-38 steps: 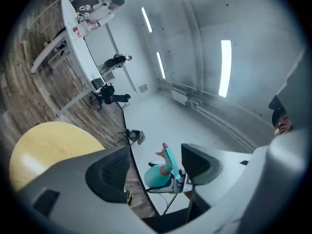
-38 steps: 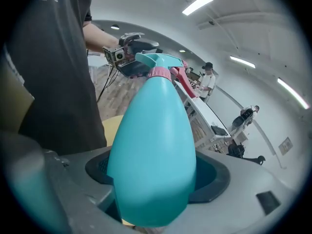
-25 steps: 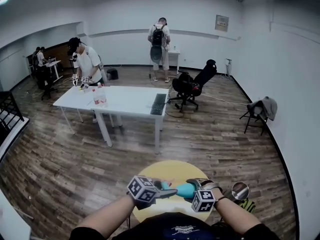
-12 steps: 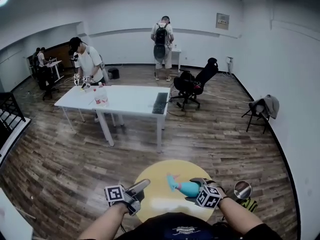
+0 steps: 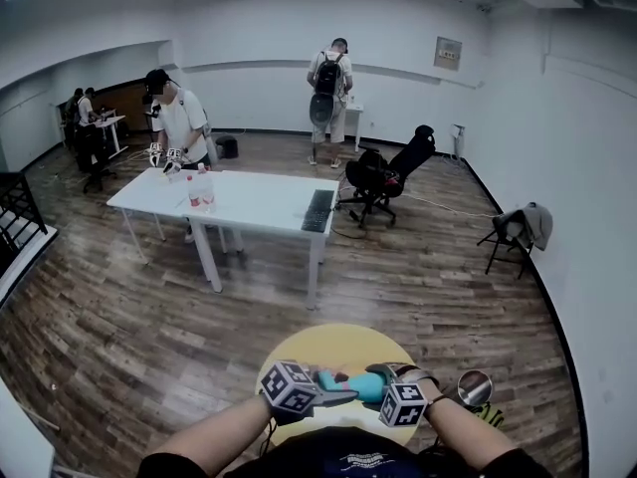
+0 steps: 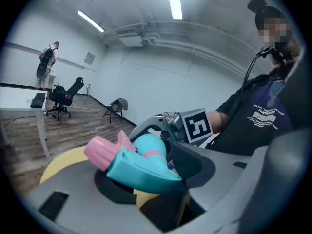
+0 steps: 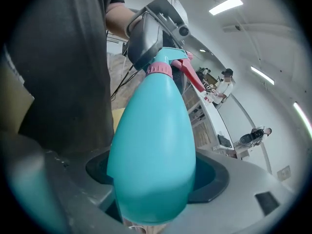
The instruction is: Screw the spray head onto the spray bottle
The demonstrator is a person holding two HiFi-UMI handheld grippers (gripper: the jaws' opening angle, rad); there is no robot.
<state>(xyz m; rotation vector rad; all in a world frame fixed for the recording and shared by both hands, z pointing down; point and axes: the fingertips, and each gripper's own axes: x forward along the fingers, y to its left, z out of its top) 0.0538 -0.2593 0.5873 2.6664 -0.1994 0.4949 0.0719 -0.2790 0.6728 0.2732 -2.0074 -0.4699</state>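
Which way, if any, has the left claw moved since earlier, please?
Yes: left claw moved right, from yellow table's left edge to the spray head, jaws just closing on it.

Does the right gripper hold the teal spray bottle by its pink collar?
No, the fingers of the right gripper clamp the wide teal body of the spray bottle; the pink collar sits at its other end.

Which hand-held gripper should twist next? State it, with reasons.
Left. The left hand-held gripper has just closed its jaws around the teal plastic spray head with pink nozzle and looks ready to turn it. The right hand-held gripper clamps the teal egg-shaped plastic bottle steady.
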